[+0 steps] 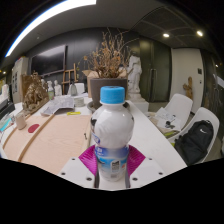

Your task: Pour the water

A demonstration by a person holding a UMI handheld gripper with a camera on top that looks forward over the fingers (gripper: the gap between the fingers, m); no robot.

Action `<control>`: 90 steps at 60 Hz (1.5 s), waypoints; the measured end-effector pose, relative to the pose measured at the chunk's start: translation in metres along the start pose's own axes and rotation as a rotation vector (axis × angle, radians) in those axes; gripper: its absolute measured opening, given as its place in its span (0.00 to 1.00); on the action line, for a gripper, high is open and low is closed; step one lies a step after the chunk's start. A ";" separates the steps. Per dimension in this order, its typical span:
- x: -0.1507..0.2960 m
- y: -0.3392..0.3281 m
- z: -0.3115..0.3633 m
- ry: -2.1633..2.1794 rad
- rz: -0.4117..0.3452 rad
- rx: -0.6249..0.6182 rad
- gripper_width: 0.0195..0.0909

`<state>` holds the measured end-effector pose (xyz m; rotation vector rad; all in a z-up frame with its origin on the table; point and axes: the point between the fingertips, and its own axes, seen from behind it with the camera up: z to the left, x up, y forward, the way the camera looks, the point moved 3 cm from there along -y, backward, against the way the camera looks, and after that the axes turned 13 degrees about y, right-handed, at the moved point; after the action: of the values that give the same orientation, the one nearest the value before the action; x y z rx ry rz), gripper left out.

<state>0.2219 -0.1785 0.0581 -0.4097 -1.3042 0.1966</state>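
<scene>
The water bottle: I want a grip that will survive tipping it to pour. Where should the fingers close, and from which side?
Grip the water bottle on its labelled lower body, coming in level from the near side, as the gripper already sits. It stands upright on the table, capped in blue, and its rounded body narrows higher up, so the straighter labelled band probably gives the pads the firmest seat.

We see a clear water bottle (112, 135) with a bright blue cap (113, 95) and a label (112, 160) banded in blue and magenta. The gripper (112, 162) shows magenta pads (90, 160) on either side of the bottle's base. The table (55, 140) beneath is pale beige wood tone with a white edge. We note a small pink object (33, 128) on it, a dried brown plant arrangement (108, 55), and a white chair (200, 135) marked in black.
</scene>
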 end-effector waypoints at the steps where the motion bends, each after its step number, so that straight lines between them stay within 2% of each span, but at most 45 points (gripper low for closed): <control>1: 0.000 0.000 0.000 -0.004 -0.001 -0.003 0.20; 13: 0.006 -0.001 -0.006 -0.057 -0.020 -0.054 0.20; 24: 0.061 -0.006 0.031 -0.144 -0.072 -0.110 0.20; 31: 0.110 -0.008 0.079 -0.276 -0.132 -0.161 0.20; 39: 0.155 -0.010 0.168 -0.526 -0.220 -0.236 0.20; 46: 0.170 0.001 0.267 -0.811 -0.274 -0.276 0.20; 56: 0.150 0.034 0.391 -1.268 -0.341 -0.298 0.20; 65: 0.109 0.072 0.459 -1.604 -0.368 -0.315 0.21; 79: 0.066 0.110 0.494 -1.947 -0.366 -0.339 0.21; 90: 0.063 0.111 0.494 -1.864 -0.334 -0.298 0.21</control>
<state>-0.2270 0.0360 0.1713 -0.1584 -3.2311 0.0522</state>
